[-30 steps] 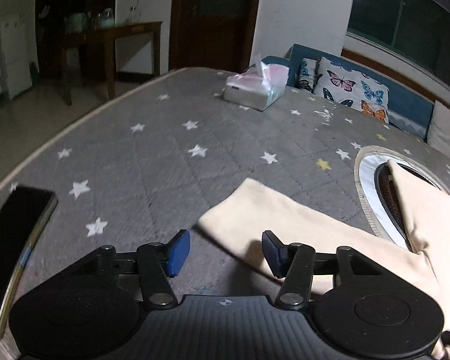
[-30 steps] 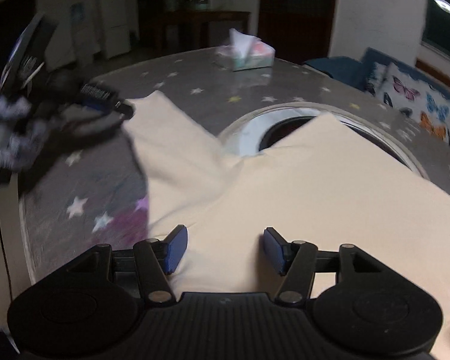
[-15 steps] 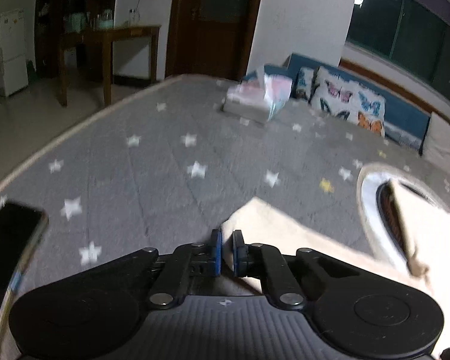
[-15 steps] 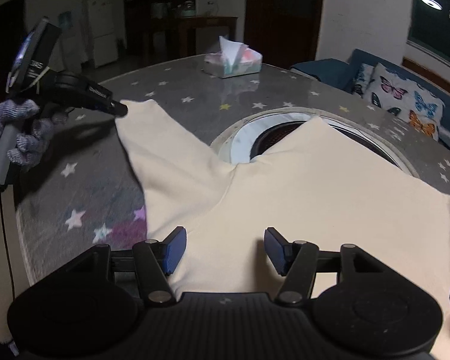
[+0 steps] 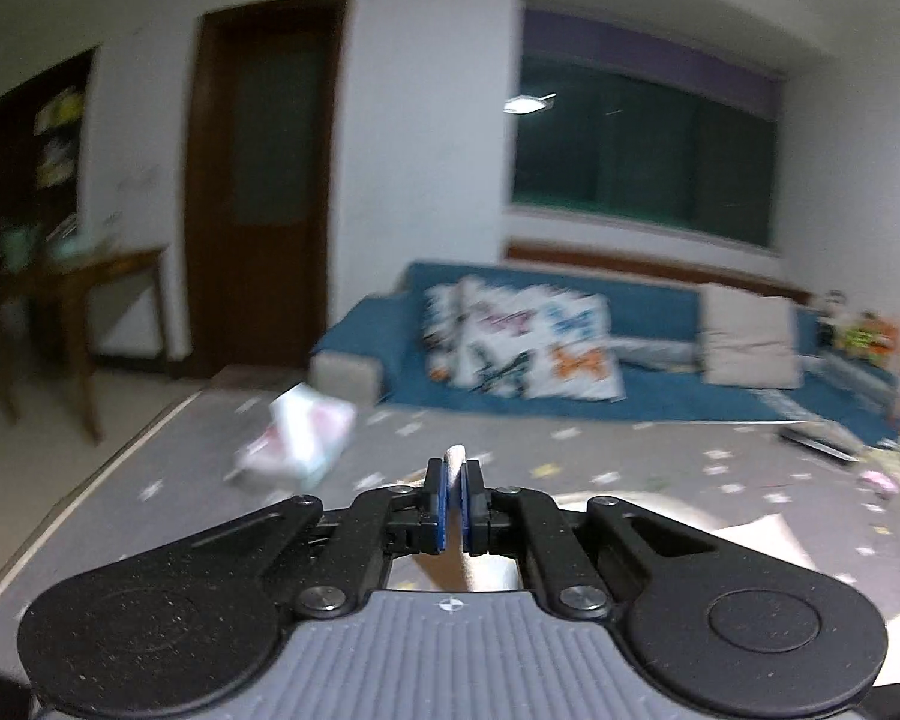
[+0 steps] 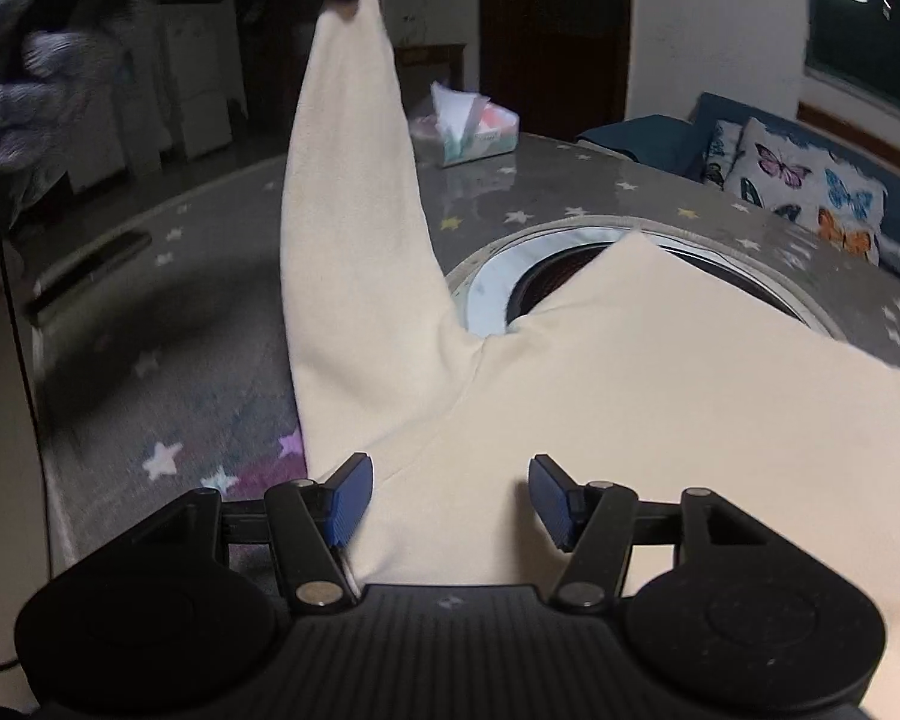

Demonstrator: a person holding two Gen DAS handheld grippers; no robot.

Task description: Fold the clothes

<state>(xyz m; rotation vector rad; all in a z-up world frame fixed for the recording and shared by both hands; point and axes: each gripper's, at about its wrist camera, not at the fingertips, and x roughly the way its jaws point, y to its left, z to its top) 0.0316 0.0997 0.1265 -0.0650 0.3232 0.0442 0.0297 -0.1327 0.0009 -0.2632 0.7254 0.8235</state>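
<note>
1. Nearest in the right wrist view, the right claw (image 6: pixel 447 501) hangs spread wide over the near edge of the cream shirt (image 6: pixel 660 420), its blue pads (image 6: pixel 348 498) just above the cloth and gripping nothing.
2. The step in hand looks like the first fold: one sleeve (image 6: pixel 348 210) is lifted so it can be brought across the body of the shirt.
3. The left claw (image 5: pixel 453 501) is pressed together on the tip of that sleeve; a small nub of cream cloth (image 5: pixel 455 457) pokes up between its blue pads in the left wrist view.
4. The shirt's body lies flat on the grey starred tabletop (image 6: pixel 168 360); the sleeve rises steeply from the shoulder seam to the raised left claw, taut and smooth.
5. The far part of the shirt drapes over a round opening (image 6: pixel 546 282) in the tabletop.
6. The next move likely calls for carrying the sleeve inward over the chest and laying it down flat; the right claw could pin the shoulder so the body does not drag.
7. Farther off sit a tissue box (image 6: pixel 468 126) and a butterfly pillow (image 6: pixel 810 192).
</note>
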